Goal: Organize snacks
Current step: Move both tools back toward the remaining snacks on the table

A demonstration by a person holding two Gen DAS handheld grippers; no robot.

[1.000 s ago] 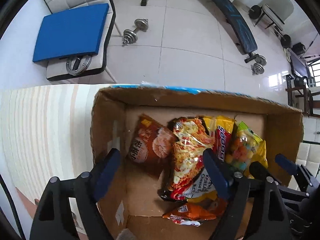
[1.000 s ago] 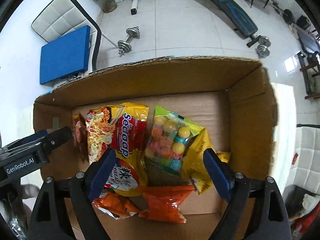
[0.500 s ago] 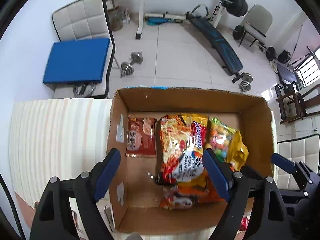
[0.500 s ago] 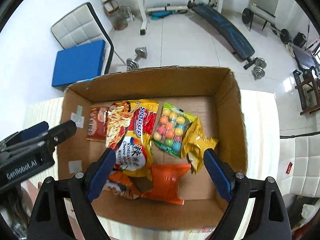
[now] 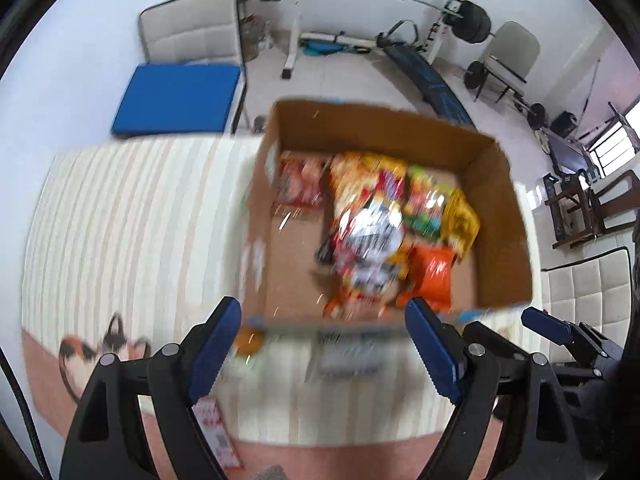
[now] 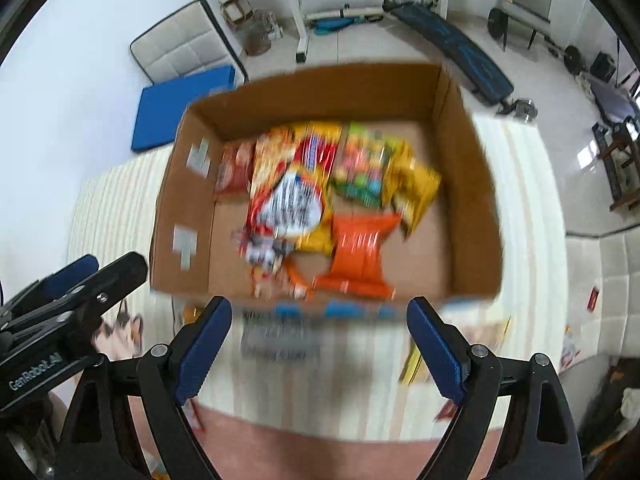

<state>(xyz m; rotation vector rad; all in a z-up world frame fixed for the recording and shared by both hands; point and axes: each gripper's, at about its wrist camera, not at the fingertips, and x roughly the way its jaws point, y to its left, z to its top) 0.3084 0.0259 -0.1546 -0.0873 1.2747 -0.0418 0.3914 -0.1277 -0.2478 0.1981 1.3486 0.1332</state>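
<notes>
An open cardboard box point(image 5: 496, 208) stands on the striped table point(image 5: 132, 216); it also shows in the right wrist view point(image 6: 472, 184). Inside lie several snack packs: a red pack point(image 5: 300, 184), a noodle pack point(image 6: 292, 196), a candy bag point(image 6: 360, 168), a yellow bag point(image 6: 416, 188) and an orange bag point(image 6: 360, 256). Both views are motion-blurred. My left gripper point(image 5: 324, 352) is open and empty, above the table in front of the box. My right gripper point(image 6: 320, 354) is open and empty, also in front of the box.
Blurred flat packs lie on the table in front of the box point(image 5: 344, 352) and to its right point(image 6: 416, 364). A cat picture point(image 5: 104, 348) is printed on the cloth. Beyond the table stand a chair with a blue pad point(image 5: 180, 96) and gym equipment point(image 5: 376, 32).
Both grippers have pulled back and up out of the box, which now looks smaller and farther. Both stay open and empty. The table in front of the box has come into view.
</notes>
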